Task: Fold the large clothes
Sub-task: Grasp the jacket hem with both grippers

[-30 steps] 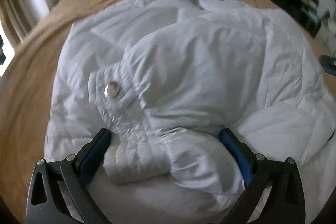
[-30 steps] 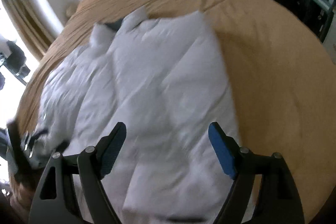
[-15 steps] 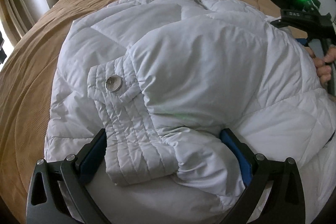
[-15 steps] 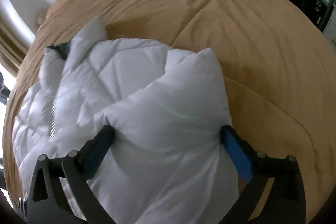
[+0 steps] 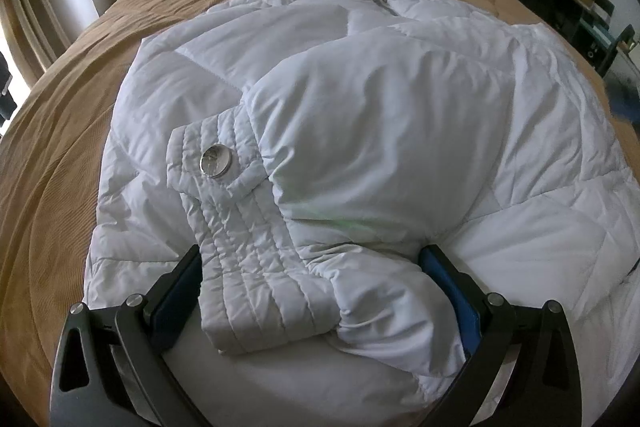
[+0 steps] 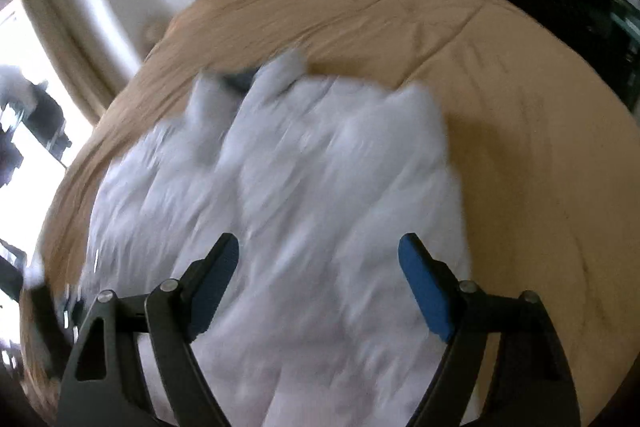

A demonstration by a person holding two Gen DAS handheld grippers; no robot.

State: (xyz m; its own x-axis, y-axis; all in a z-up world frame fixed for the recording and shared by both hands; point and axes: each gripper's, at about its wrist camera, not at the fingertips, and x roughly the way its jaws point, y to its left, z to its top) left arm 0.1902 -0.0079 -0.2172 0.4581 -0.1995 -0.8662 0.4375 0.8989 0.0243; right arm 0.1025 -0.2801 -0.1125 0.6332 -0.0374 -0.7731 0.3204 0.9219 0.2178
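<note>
The left claw stands wide apart with the quilted cuff of the white puffer jacket lying between its blue pads, which touch the sleeve fabric at both sides without visibly squeezing it. The right claw has just been narrowing but remains apart, hovering above the jacket with nothing gripped. The jacket lies spread on the tan bed.

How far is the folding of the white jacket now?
Early. One sleeve of the white puffer jacket lies folded across the body. The left gripper straddles its cuff. The right gripper hangs open above the jacket. The body is still unfolded on the bed.
</note>
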